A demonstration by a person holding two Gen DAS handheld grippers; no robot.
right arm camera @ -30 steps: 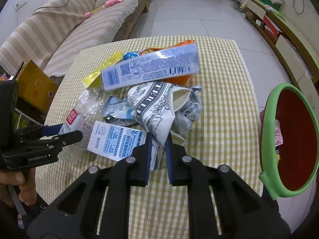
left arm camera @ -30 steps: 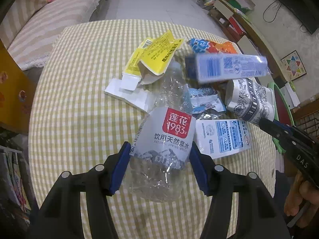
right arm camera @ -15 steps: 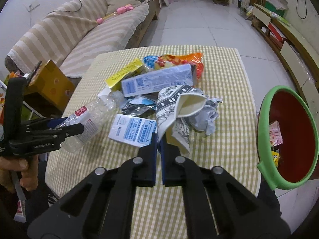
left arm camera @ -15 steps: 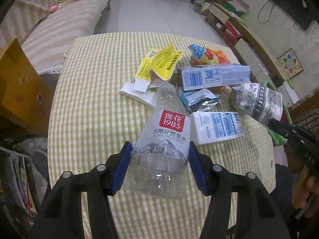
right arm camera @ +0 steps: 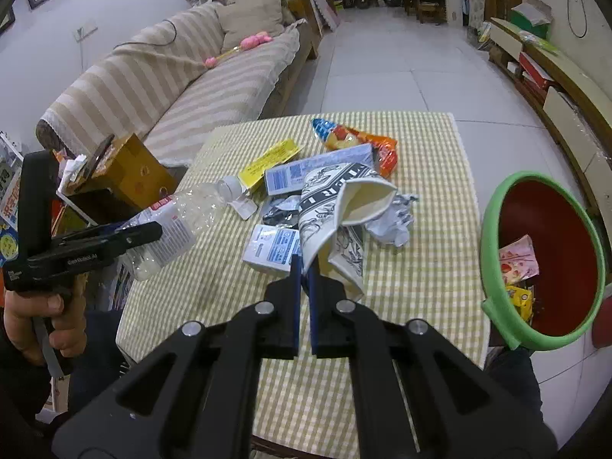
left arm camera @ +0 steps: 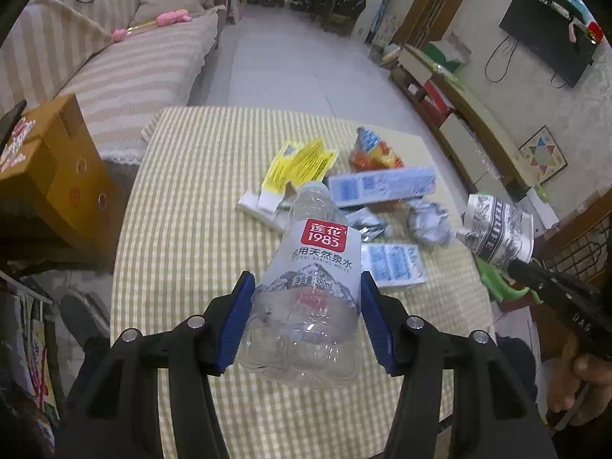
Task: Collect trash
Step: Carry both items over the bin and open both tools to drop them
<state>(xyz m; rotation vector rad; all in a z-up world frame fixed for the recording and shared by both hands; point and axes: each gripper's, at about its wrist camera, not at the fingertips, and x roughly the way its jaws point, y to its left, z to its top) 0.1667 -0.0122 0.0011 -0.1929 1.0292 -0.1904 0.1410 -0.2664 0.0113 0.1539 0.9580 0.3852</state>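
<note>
Left gripper [left arm camera: 305, 308] angled down, jaws part-way, clamped; right gripper [right arm camera: 304, 267] angled down, jaws pinched together.

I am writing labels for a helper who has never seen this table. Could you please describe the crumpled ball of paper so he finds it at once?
Start at the checked tablecloth and go toward the green-rimmed bin. The paper ball lies on the side of the pile of trash nearest that bin. It alone is a wrinkled white-grey lump; its neighbours are boxes and printed packets.

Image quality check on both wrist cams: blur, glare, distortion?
Left wrist: strong fisheye bending, dark corner vignette, glare streaks on the clear crushed plastic bottle, label text readable. Right wrist: same bending, green-rimmed red bin stretched at the edge, table litter sharp.
</note>
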